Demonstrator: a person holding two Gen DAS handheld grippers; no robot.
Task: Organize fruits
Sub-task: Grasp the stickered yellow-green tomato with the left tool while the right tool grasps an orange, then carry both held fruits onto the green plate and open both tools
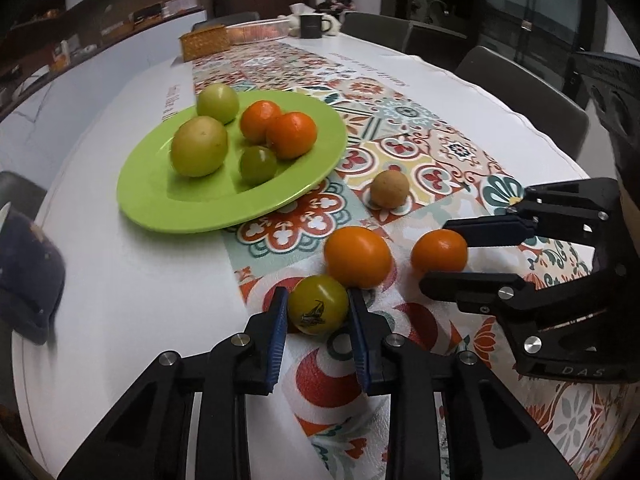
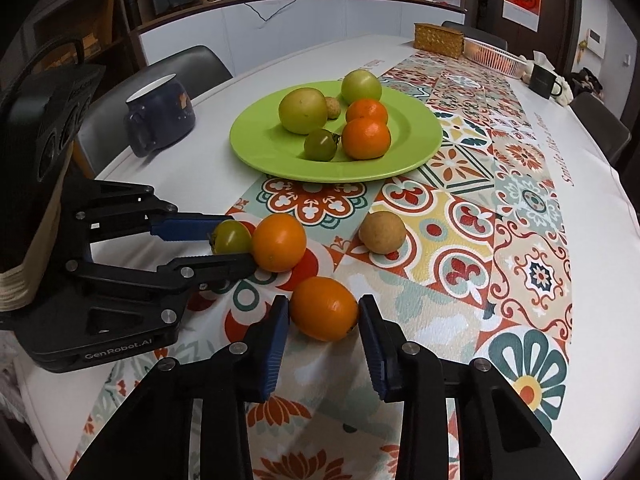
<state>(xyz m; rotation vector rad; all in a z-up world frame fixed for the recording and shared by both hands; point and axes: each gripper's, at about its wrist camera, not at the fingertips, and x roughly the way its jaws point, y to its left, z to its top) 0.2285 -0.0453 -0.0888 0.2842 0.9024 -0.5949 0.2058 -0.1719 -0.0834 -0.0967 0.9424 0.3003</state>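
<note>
A green plate holds several green and orange fruits. On the patterned runner lie a green-yellow tomato, two orange fruits and a small brown fruit. My left gripper has its fingers touching both sides of the green-yellow tomato on the table. My right gripper straddles the nearer orange fruit, its pads against or very near the fruit's sides.
A dark blue mug stands left of the plate near the table edge. A woven basket, a pink tray and a black mug stand at the far end. Chairs surround the table.
</note>
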